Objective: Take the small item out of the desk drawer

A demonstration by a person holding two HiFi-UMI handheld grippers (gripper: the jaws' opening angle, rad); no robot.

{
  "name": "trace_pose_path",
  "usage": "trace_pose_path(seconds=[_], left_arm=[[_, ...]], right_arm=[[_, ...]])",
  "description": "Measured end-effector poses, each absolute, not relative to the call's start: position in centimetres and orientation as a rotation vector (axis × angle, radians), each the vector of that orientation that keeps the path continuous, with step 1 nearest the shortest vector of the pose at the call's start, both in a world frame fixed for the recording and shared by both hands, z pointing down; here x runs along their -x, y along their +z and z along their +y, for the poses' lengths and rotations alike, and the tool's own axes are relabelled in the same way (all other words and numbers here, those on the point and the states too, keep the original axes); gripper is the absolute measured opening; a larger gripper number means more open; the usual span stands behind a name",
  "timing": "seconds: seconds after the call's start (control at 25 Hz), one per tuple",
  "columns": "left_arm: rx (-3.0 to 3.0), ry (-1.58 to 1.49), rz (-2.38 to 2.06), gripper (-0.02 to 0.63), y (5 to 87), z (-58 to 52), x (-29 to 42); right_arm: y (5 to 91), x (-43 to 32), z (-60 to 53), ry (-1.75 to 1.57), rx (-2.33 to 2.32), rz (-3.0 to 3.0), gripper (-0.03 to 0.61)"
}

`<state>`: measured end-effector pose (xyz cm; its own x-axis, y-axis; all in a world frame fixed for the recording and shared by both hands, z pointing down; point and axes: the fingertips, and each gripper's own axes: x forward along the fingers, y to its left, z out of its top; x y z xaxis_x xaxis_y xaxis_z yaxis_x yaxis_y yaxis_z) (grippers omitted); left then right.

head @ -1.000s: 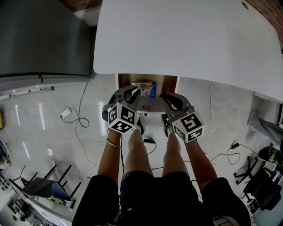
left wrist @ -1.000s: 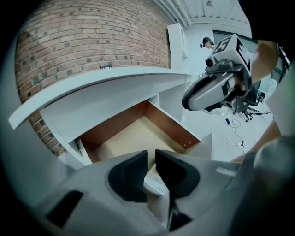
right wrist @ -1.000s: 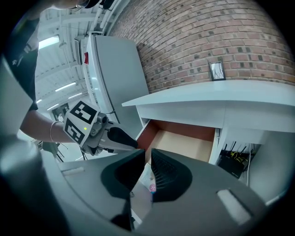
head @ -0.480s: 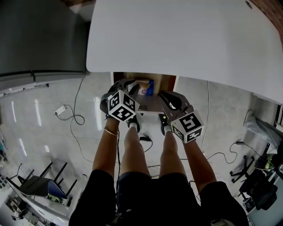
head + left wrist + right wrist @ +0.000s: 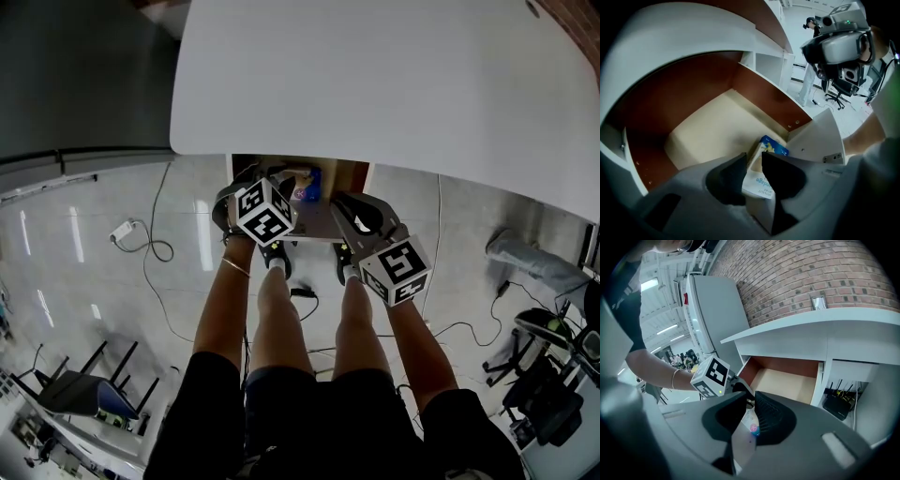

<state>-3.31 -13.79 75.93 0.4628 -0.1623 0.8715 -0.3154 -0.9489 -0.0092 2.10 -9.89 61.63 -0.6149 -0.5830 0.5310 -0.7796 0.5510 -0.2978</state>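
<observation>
Room: glossy tiled floor (image 5: 112, 281), brick wall (image 5: 825, 273). One white table (image 5: 375, 84); one drawer (image 5: 708, 126) open below it, frame centre. One packet (image 5: 754, 176) lies at the drawer's near edge. Two grippers: left gripper (image 5: 753, 159) has just been opening, now wide, astride the packet; right gripper (image 5: 751, 399) is narrow, clamped on the drawer front (image 5: 740, 441).

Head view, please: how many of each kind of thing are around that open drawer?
Desk: 1
Drawer: 1
Packet: 1
Grippers: 2 (left gripper, jaws just opened wider, packet seen between them; right gripper, jaws just eased wider, drawer front between them)
Total: 5
</observation>
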Motion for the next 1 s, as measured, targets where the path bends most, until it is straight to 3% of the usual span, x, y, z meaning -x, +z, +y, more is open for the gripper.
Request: trace_pose_path(seconds=[1.0], left_arm=[[-2.489,1.641,-0.272,0.126,80.4,-13.7,2.1]], right_arm=[[62.6,-2.2,-9.5,0.775,-1.094,-2.42,0.051]])
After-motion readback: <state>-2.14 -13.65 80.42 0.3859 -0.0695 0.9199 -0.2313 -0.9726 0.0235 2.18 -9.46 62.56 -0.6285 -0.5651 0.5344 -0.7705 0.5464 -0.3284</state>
